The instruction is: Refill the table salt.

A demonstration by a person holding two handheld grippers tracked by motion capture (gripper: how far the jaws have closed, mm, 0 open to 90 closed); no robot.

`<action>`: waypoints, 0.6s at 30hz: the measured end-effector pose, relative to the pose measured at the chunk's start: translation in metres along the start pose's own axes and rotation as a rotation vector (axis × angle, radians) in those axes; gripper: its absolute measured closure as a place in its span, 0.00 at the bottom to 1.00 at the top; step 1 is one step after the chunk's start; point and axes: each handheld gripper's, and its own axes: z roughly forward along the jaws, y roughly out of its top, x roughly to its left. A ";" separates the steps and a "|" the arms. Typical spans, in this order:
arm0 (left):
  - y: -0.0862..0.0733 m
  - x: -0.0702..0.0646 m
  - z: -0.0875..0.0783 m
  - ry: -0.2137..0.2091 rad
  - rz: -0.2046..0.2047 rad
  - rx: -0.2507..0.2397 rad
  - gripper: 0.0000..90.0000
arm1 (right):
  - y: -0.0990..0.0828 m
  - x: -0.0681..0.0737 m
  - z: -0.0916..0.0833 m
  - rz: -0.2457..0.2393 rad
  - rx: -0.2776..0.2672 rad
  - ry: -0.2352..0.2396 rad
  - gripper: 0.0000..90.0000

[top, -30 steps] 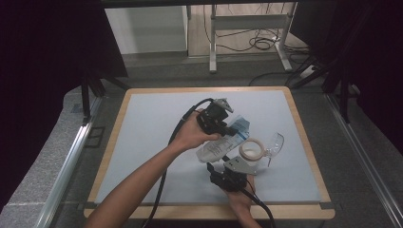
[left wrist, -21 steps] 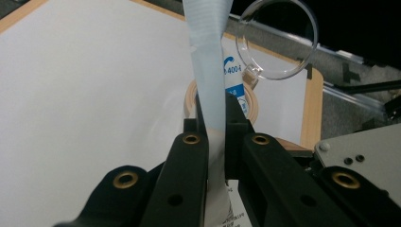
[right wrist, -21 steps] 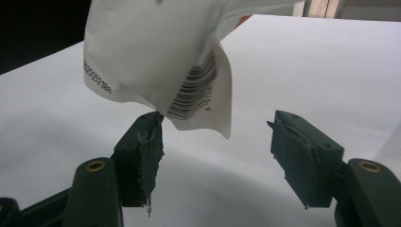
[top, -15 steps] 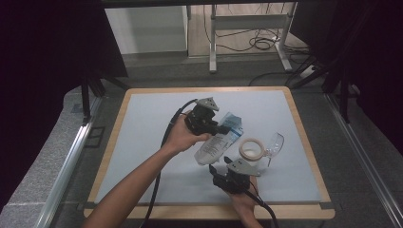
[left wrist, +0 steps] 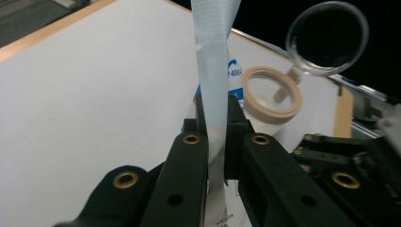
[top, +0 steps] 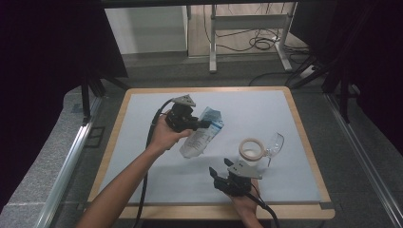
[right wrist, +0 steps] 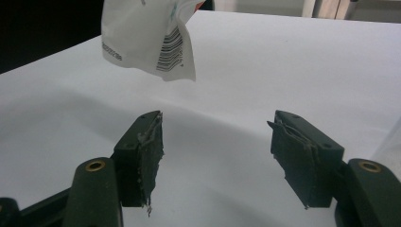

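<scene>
In the high view, the left hand-held gripper (top: 203, 124) is being held above the middle of the bench (top: 142, 156), its jaws closed on one edge of a white and blue pouch (top: 202, 135) that is hanging down and toward the person from it. The right hand-held gripper (top: 215, 176) is being held low near the bench's near edge, jaws parted and holding nothing. Just beyond it, one tape ring (top: 251, 148) and one clear plastic glass (top: 274, 143) on its side are lying touching each other. Wide bare surface is being left open on the far side of both hand-held grippers and toward the wooden border. Compared with a second ago, the pouch is being carried farther from the ring and glass, and the right hand-held gripper is drawn nearer the person.

In the left gripper view, the pouch (left wrist: 215, 71) is being pinched edge-on between the closed jaws, with the tape ring (left wrist: 272, 92) and glass (left wrist: 328, 38) beyond.

In the right gripper view, the jaws are being held wide apart over bare bench (right wrist: 293, 61), the pouch (right wrist: 151, 38) hanging ahead and above the left jaw.
</scene>
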 end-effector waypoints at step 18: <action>-0.030 0.054 -0.030 0.130 -0.125 -0.085 1.00 | 0.001 0.001 -0.001 0.009 -0.001 0.014 0.40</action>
